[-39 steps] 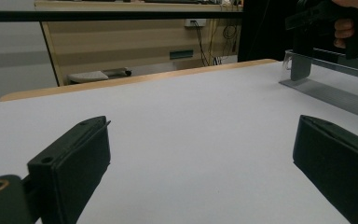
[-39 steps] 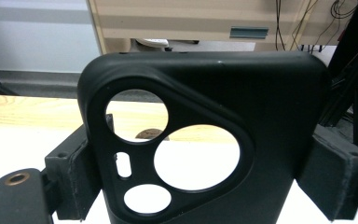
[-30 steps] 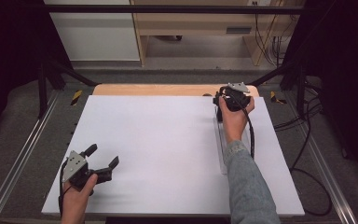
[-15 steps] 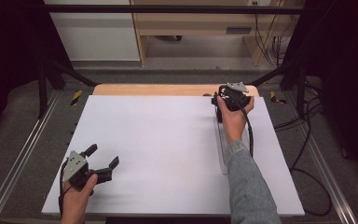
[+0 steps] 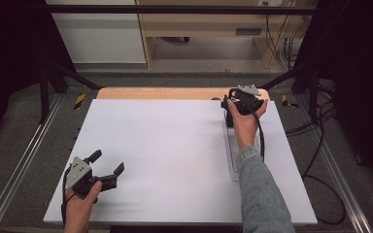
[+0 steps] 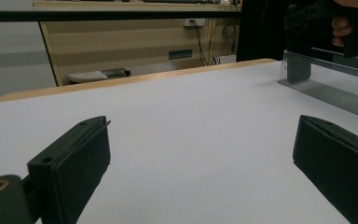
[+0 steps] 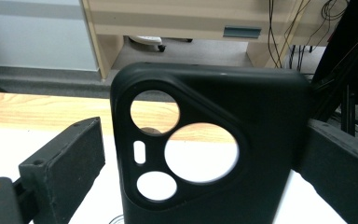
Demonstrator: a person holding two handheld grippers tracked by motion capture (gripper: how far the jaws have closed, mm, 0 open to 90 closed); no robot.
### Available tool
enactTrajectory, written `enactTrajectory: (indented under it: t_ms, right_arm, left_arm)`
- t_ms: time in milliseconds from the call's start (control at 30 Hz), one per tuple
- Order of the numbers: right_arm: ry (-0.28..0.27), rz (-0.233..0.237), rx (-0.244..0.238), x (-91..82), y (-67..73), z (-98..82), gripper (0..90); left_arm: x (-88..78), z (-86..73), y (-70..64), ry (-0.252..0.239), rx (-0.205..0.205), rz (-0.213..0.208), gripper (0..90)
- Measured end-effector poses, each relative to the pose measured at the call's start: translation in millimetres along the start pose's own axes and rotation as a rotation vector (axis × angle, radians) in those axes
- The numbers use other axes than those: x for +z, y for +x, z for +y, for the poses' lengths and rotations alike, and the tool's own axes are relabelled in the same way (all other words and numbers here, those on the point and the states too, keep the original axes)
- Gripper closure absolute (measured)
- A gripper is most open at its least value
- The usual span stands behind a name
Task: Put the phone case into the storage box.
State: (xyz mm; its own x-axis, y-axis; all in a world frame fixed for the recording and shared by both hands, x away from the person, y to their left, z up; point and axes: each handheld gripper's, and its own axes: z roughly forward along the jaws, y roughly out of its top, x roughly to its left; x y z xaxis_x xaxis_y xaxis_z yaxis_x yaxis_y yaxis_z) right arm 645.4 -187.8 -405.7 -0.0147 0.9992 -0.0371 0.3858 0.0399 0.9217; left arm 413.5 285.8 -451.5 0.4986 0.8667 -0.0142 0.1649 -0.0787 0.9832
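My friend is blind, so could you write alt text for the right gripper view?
A black phone case with round camera cut-outs stands upright between the right gripper's two black jaws, with a gap at the left jaw. Behind it lie a white table and a wooden cabinet.

White board lies open; only the clear rack stands at right.

A lab: metal rails, trailing cables, white worktable.
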Motion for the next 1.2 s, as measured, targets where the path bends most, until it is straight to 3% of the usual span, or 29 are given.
enactTrajectory:
  t_ms: [1200]
  right_arm:
    - [-0.095,0.010,0.035,-26.1,-6.7,16.7,3.7]
  left_arm:
    - [-1.1,0.6,0.3,-0.003,0.000,0.003,4.0]
